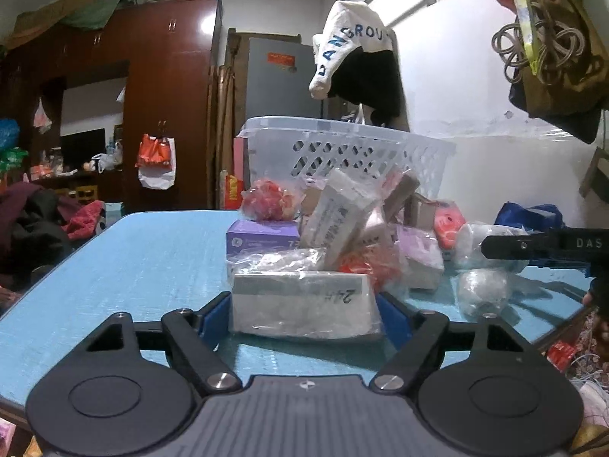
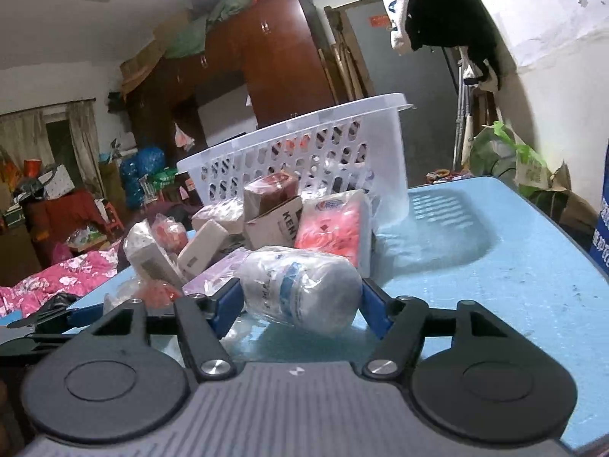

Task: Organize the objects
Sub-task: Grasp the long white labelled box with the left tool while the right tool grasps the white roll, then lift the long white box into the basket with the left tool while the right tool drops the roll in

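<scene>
Jaws of left gripper [image 1: 304, 314] clamp a plastic-wrapped white box [image 1: 304, 308] marked "24H", low and nearly level over the blue table [image 1: 144, 259]. Right gripper [image 2: 300, 304] pinches a wrapped white jar [image 2: 300, 293] lying sideways. Both at the pile's near edge, before the white basket [image 2: 304, 152].

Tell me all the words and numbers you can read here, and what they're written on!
"24H", upside down: wrapped white box between the left gripper's fingers.
"DANGROU": white cloth hanging on the wall.
"DAS": right gripper's black finger.
"KEN", cut off: cardboard box.
Wrapped bottle, purple box: print too blurred.
</scene>
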Motion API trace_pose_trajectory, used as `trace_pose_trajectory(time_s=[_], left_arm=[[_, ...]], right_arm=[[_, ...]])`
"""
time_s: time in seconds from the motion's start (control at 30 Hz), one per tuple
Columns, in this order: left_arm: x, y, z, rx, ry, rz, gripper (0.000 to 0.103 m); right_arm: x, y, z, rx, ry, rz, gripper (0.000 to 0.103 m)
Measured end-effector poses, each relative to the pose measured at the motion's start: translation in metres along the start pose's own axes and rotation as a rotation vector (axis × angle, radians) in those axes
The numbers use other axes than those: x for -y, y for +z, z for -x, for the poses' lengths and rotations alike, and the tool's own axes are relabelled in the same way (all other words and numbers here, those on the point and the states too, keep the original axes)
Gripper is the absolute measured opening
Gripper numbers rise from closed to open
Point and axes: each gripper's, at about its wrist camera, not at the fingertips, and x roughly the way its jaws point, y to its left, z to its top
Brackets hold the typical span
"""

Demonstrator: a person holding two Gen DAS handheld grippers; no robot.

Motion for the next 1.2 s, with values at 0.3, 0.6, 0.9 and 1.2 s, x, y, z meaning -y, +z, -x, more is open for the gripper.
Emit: trace_pose_trajectory(time_s=[0.3,0.6,0.9,1.2], left_arm=[[-0.003,0.001,0.011,0.041,0.006,-0.002,0.082],[-0.012,0.006,0.015,0.065,-0.001,0.022,0.082],[-0.017,0.010,0.017,0.085,-0.001,0.036,0.082],[-0.030,0.071,0.020,0.179,-0.051,0.046,0.082]], right_arm=[[0.003,0.002,0.011,0.026,-0.036,0.023,0.068],[0.001,0.001,0.016,0.055,-0.061,0.079,0.067],[0.009,0.004,0.022,0.078,-0.070,0.052,0.067],[0.006,0.036,0.025,0.134,-0.020,0.092,0.067]])
